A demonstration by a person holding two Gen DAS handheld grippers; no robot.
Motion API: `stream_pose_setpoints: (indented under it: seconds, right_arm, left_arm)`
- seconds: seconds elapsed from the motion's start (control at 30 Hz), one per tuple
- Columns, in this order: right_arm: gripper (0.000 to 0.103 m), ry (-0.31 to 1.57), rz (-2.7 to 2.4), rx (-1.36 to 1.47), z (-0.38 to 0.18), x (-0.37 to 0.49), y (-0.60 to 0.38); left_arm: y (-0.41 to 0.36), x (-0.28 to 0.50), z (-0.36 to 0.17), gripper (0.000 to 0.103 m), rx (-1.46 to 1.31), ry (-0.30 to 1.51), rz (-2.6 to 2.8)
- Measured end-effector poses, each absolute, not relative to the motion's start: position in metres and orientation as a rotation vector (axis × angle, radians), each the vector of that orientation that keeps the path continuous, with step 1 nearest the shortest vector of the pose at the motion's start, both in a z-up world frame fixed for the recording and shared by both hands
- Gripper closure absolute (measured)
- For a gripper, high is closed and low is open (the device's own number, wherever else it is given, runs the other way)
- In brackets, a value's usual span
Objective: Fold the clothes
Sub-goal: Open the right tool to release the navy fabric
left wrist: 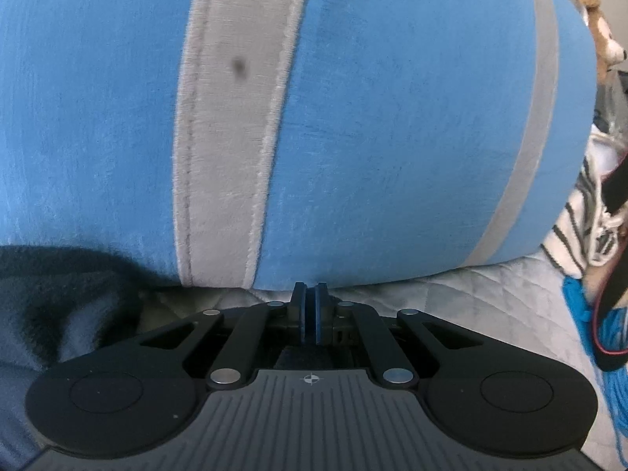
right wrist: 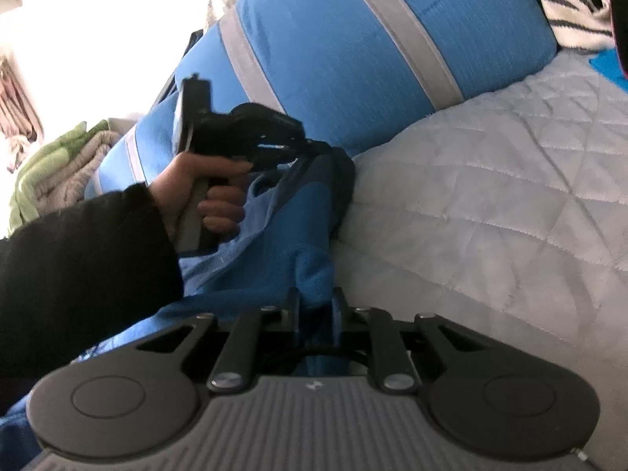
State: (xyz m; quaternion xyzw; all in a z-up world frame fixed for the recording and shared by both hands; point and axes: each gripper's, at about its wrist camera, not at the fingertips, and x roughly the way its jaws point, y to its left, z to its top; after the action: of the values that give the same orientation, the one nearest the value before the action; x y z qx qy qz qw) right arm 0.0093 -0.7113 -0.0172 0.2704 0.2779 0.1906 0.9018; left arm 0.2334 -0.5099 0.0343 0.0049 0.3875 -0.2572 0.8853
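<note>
A blue garment [right wrist: 290,227] with darker blue panels lies bunched on the quilted bedspread [right wrist: 490,196], against a blue pillow [right wrist: 333,47] with grey stripes. My right gripper [right wrist: 317,298] is shut on a fold of it, with blue cloth filling the gap between its fingers. A hand [right wrist: 212,196] in a black sleeve holds my left gripper [right wrist: 310,143], whose tips pinch the garment's dark upper edge, which rises to a point there. In the left wrist view the left gripper [left wrist: 310,294] has its pads together at the foot of the pillow [left wrist: 392,117]. Dark cloth [left wrist: 59,294] lies to its left.
A black-and-white striped cloth [right wrist: 569,11] lies beyond the pillow, and shows as striped cloth [left wrist: 581,227] at the right edge. A plush toy [left wrist: 600,39] sits above it. Folded green and beige towels [right wrist: 59,165] are stacked at the left. Blue cords [left wrist: 588,314] hang at right.
</note>
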Motion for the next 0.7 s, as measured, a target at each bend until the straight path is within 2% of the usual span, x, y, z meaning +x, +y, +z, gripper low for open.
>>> stream_pose_setpoints:
  seconds: [0.5,0.53,0.57,0.6,0.67,0.7]
  right_arm:
    - [0.093,0.612,0.366,0.466,-0.001,-0.010,-0.707]
    - [0.092,0.613,0.350,0.453,0.002,-0.012,-0.708]
    - [0.086,0.614,0.335,0.440,0.005,-0.015,-0.710]
    - [0.086,0.619,0.318,0.426,0.007,-0.018,-0.712]
    - [0.048,0.625,0.278,0.414,0.013,-0.022,-0.718]
    - [0.039,0.629,0.268,0.406,0.016,-0.024,-0.720]
  left_arm:
    - [-0.526,0.238,0.026,0.098,0.056,0.757,-0.499]
    - [-0.526,0.238,0.026,0.095,0.066,0.759,-0.497]
    - [-0.527,0.237,0.027,0.083,0.084,0.763,-0.494]
    - [-0.528,0.235,0.027,0.074,0.102,0.767,-0.490]
    - [-0.525,0.232,0.031,0.040,0.124,0.753,-0.433]
    - [-0.521,0.229,0.034,0.035,0.115,0.740,-0.424]
